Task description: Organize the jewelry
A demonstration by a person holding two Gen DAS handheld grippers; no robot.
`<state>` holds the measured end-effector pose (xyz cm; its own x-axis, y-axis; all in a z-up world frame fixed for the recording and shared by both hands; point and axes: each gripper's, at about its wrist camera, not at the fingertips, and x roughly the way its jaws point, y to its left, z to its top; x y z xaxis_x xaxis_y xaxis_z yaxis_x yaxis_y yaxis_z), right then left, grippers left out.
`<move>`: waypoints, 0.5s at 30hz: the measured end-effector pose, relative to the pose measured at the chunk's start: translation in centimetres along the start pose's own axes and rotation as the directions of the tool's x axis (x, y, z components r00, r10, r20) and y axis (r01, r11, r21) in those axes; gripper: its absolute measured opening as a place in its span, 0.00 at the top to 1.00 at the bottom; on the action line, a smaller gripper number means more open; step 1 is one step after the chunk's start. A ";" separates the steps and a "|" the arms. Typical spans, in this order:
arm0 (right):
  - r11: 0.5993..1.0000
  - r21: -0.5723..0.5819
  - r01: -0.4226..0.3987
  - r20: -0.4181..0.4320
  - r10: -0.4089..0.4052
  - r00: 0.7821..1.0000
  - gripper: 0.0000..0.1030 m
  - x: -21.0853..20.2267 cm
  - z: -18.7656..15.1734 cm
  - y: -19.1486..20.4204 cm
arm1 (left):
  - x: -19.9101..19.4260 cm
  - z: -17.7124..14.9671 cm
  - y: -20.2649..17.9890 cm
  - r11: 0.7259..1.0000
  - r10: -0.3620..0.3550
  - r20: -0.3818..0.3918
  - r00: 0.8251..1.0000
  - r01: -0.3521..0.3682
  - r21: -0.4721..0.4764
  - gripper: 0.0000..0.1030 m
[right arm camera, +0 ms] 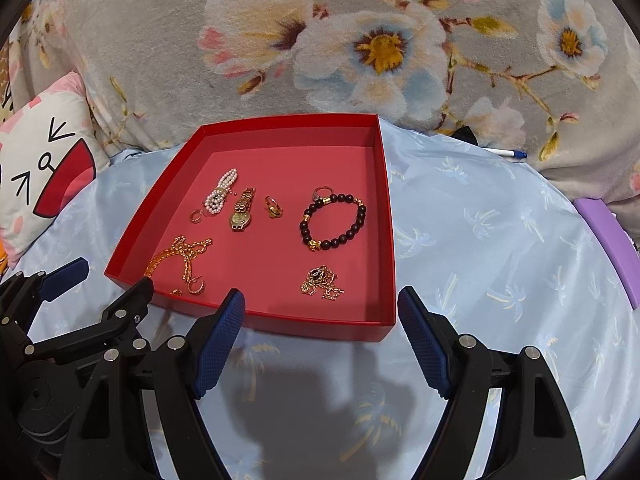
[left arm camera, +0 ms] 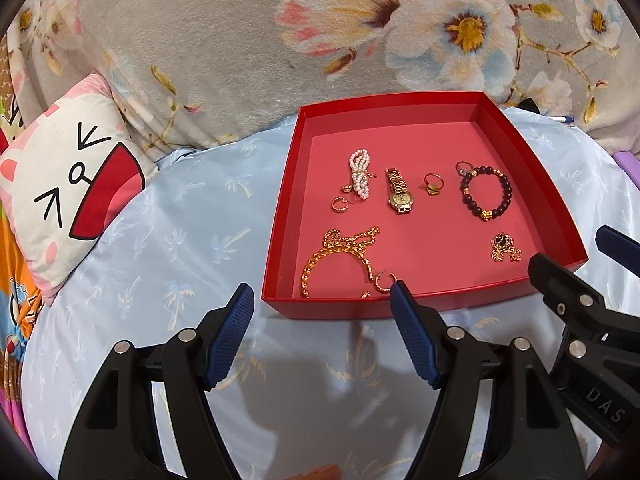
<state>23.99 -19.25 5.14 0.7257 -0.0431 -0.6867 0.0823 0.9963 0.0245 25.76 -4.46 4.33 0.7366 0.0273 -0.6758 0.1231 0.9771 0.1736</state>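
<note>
While your left gripper (left arm camera: 322, 294) and right gripper (right arm camera: 320, 298) hover wide apart and empty, 1 red tray (right arm camera: 256, 314) holds the jewelry.

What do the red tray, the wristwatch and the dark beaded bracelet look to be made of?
Red tray: probably matte cardboard, with thin folded walls and no shine.
Wristwatch: gold-toned metal, with a shiny link band; plated or solid cannot be told.
Dark beaded bracelet: dull brown-black round beads, possibly wood or stone, with small shiny gold-coloured spacers.
</note>
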 end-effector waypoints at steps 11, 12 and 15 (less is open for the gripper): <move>1.000 0.004 0.000 -0.004 0.000 1.000 0.25 0.0 0.0 -0.1 | -0.1 0.0 0.1 1.000 0.002 0.000 1.000 -0.002 -0.001 0.34; 1.000 0.003 0.000 -0.004 0.000 1.000 0.25 -0.1 0.0 -0.1 | -0.1 0.0 0.1 1.000 0.002 0.000 1.000 -0.002 -0.002 0.34; 1.000 0.003 0.002 -0.003 -0.002 1.000 0.25 -0.1 0.0 -0.1 | 0.0 0.0 0.1 1.000 0.002 -0.001 1.000 -0.002 -0.003 0.34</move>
<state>23.96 -19.30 5.23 0.7235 -0.0445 -0.6889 0.0852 0.9960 0.0252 25.74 -4.36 4.38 0.7362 0.0293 -0.6761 0.1200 0.9776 0.1729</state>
